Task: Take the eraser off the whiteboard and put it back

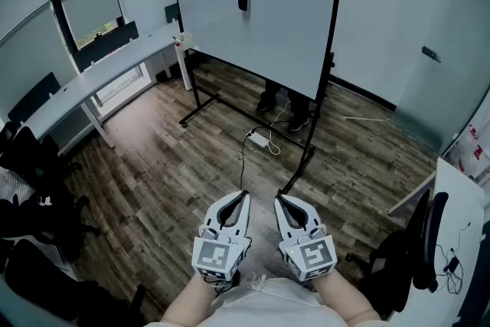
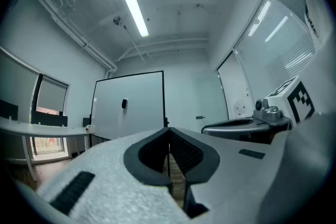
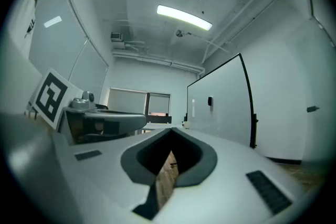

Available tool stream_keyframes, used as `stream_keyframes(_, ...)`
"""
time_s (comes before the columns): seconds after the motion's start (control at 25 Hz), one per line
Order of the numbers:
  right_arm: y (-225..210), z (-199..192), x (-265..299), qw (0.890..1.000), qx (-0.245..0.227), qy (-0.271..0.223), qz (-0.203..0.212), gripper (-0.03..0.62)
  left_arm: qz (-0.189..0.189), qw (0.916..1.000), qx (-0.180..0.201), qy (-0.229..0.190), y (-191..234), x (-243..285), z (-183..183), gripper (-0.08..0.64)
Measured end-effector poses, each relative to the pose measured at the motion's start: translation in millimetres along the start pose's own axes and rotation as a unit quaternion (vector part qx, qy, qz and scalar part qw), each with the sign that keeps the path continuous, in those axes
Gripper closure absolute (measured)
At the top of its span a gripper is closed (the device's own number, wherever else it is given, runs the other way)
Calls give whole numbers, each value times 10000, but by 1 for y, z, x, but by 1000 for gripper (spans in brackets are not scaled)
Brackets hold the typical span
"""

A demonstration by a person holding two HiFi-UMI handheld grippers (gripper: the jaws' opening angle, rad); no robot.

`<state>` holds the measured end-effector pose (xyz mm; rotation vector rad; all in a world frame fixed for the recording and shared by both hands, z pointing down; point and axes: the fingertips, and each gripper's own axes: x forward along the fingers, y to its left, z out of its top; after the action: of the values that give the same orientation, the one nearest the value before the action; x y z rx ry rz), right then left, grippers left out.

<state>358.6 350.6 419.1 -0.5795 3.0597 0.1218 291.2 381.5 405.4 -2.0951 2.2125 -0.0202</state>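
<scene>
Our left gripper point(image 1: 243, 196) and right gripper point(image 1: 280, 200) were clenched shut on nothing, side by side near us; the eraser point(image 1: 243, 1) clung high on the whiteboard point(image 1: 283, 34), well apart from both.

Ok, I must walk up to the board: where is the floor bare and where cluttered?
Bare floor lies between the long desk and the whiteboard stand. Crowded: a power strip and cable at its foot, chairs far left.
</scene>
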Motion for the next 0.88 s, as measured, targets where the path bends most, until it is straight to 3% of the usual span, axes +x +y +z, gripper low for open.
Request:
stream_keyframes(0.2,3,-4,4,10000,2,50,-25,566,-26,9999,-120,72,7,-2,-12,543)
stream_keyframes(0.44,5,-15,4,9992,350,58,-189,566,-56,9998,-188,98,13,-9,-22,543)
stream_keyframes(0.88,37,-35,31,9981,318,318,-419,566,-126,9991,-301,272,56,-30,-38,543)
